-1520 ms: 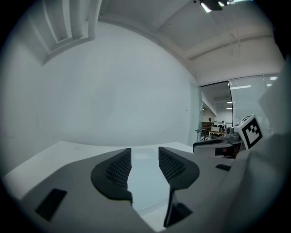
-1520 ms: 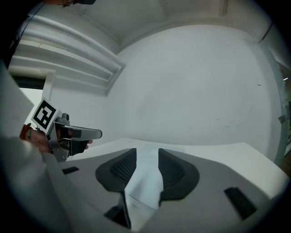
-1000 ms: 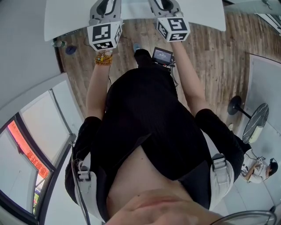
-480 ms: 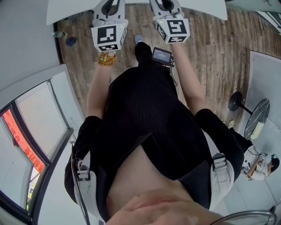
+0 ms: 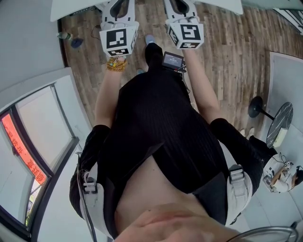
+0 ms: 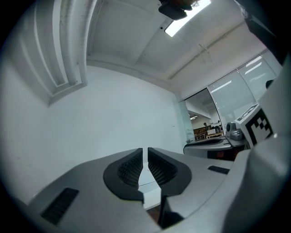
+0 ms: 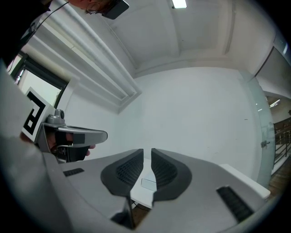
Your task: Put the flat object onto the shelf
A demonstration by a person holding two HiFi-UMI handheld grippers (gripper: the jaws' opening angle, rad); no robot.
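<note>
Two grippers nearly closed, both empty

Left gripper [image 6: 145,157] is held shut, with nothing between its jaws. Right gripper [image 7: 147,157] is held with a narrow slit between its jaws, which have just been closing on nothing. Flat piece [image 7: 148,183] is seen lying on the white table [image 7: 141,196], beyond the right jaws.

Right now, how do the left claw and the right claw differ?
The left claw is shut, jaws nearly touching; the right claw has just been closing and shows a slim gap. A beaded bracelet sits on the wrist behind the left claw; none shows behind the right claw. Both are empty, with a white table ahead.
</note>
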